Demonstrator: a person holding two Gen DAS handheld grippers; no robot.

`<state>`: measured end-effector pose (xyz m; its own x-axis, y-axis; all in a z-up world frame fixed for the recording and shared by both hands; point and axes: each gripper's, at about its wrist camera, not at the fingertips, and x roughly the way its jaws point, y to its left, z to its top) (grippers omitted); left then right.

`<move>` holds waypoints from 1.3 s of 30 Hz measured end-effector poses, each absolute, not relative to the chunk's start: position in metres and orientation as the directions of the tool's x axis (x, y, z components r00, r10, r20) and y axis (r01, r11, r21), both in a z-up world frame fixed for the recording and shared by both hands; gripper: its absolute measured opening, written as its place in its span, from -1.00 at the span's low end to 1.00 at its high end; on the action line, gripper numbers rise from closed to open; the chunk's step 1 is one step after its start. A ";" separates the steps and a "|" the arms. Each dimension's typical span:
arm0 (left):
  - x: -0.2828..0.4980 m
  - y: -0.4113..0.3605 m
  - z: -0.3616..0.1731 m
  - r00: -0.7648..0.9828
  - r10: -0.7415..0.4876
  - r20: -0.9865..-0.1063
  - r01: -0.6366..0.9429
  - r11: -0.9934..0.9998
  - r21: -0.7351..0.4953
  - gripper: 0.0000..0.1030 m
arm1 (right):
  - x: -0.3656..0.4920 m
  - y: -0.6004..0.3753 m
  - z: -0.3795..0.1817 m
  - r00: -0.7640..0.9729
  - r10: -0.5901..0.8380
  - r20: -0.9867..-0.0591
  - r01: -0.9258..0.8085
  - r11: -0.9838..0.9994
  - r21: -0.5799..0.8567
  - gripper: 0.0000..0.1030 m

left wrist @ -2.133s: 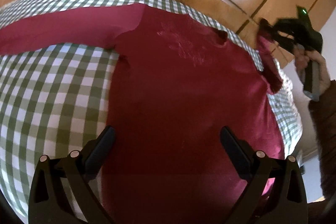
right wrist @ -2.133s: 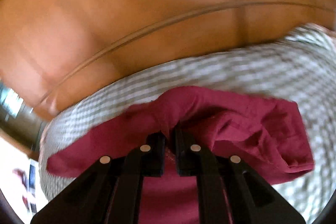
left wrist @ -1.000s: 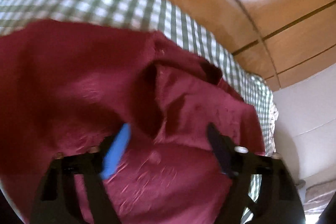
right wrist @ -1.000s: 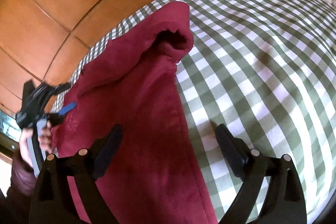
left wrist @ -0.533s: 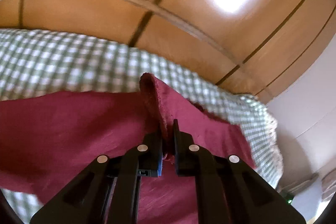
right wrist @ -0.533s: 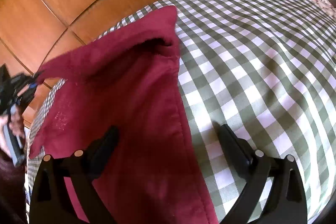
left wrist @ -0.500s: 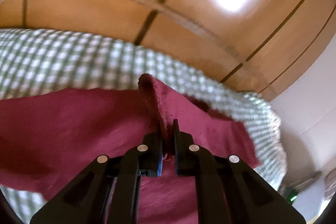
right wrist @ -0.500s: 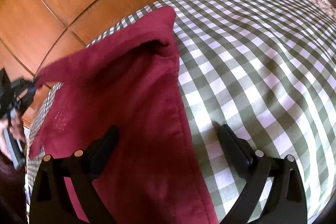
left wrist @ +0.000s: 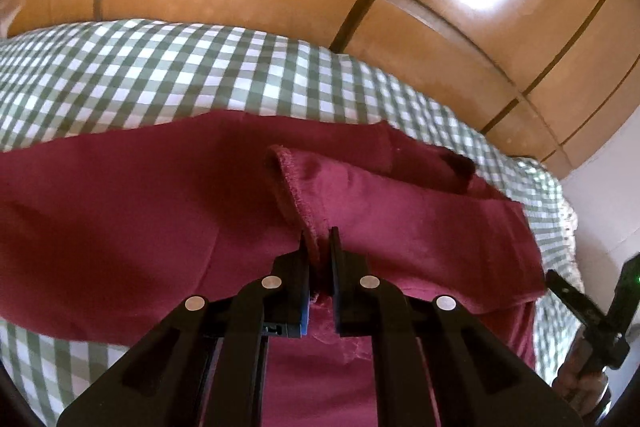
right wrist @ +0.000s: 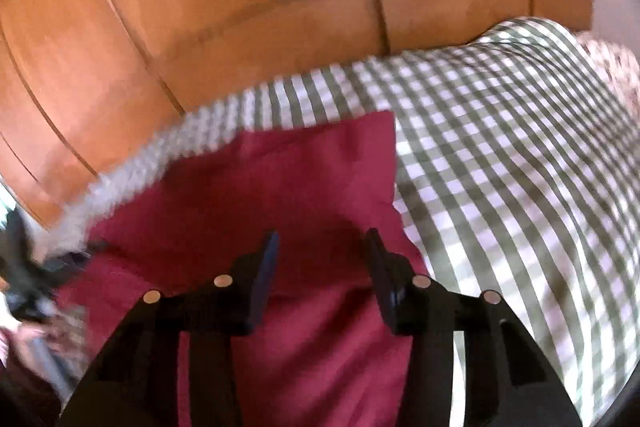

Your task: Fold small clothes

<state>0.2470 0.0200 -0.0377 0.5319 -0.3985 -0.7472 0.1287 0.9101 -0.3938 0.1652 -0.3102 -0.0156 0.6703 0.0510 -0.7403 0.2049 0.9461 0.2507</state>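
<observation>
The left tool (left wrist: 319, 255) pinches a hemmed edge of the maroon shirt (left wrist: 120, 219) lying on the checked bedspread (left wrist: 160, 67). The right tool (right wrist: 322, 259), jaws just closing but apart, grips nothing; lifting one-sided could drag and crumple the fold.
</observation>
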 end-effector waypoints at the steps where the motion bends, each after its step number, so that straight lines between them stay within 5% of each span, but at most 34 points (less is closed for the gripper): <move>1: 0.250 0.019 -0.043 0.520 -0.386 -0.762 0.124 0.917 -0.379 -0.85 | 0.177 -0.305 -0.032 0.615 0.004 -0.789 0.235 0.954 0.188 -0.18; 3: 0.255 0.018 -0.059 0.496 -0.339 -0.799 0.097 0.936 -0.337 -0.84 | 0.185 -0.303 -0.056 0.558 -0.023 -0.830 0.274 0.949 0.157 -0.17; 8: 0.244 0.024 -0.065 0.529 -0.323 -0.784 0.089 0.941 -0.328 -0.76 | 0.170 -0.279 -0.067 0.653 -0.162 -0.740 0.264 0.964 0.022 -0.13; 10: 0.234 0.029 -0.060 0.540 -0.301 -0.786 0.070 0.947 -0.315 -0.54 | 0.172 -0.274 -0.067 0.648 -0.188 -0.738 0.267 0.964 -0.011 -0.11; 12: 0.221 0.036 -0.055 0.557 -0.277 -0.783 0.059 0.954 -0.295 -0.12 | 0.172 -0.272 -0.068 0.648 -0.202 -0.734 0.269 0.963 -0.028 -0.10; 14: 0.207 0.051 -0.051 0.569 -0.267 -0.778 0.025 0.951 -0.308 0.03 | 0.171 -0.270 -0.068 0.650 -0.217 -0.729 0.272 0.961 -0.043 -0.09; 24: 0.135 0.190 -0.050 0.628 -0.268 -0.731 -0.281 0.797 -0.534 0.04 | 0.171 -0.262 -0.066 0.650 -0.261 -0.713 0.280 0.955 -0.094 -0.07; 27: 0.110 0.237 -0.053 0.674 -0.170 -0.719 -0.408 0.725 -0.554 0.41 | 0.170 -0.259 -0.066 0.647 -0.287 -0.707 0.288 0.950 -0.122 0.01; 31: 0.084 0.292 -0.060 0.703 -0.096 -0.704 -0.517 0.611 -0.599 0.44 | 0.170 -0.256 -0.065 0.641 -0.323 -0.696 0.305 0.940 -0.156 0.11; 34: 0.072 0.322 -0.059 0.721 -0.036 -0.692 -0.556 0.566 -0.609 0.46 | 0.169 -0.256 -0.066 0.636 -0.340 -0.693 0.318 0.933 -0.166 0.26; 36: 0.072 0.340 -0.061 0.734 -0.074 -0.675 -0.546 0.527 -0.651 0.48 | 0.168 -0.258 -0.066 0.621 -0.372 -0.690 0.349 0.920 -0.182 0.56; 39: 0.080 0.360 -0.065 0.726 -0.113 -0.678 -0.557 0.482 -0.677 0.48 | 0.168 -0.267 -0.067 0.614 -0.350 -0.708 0.366 0.920 -0.137 0.63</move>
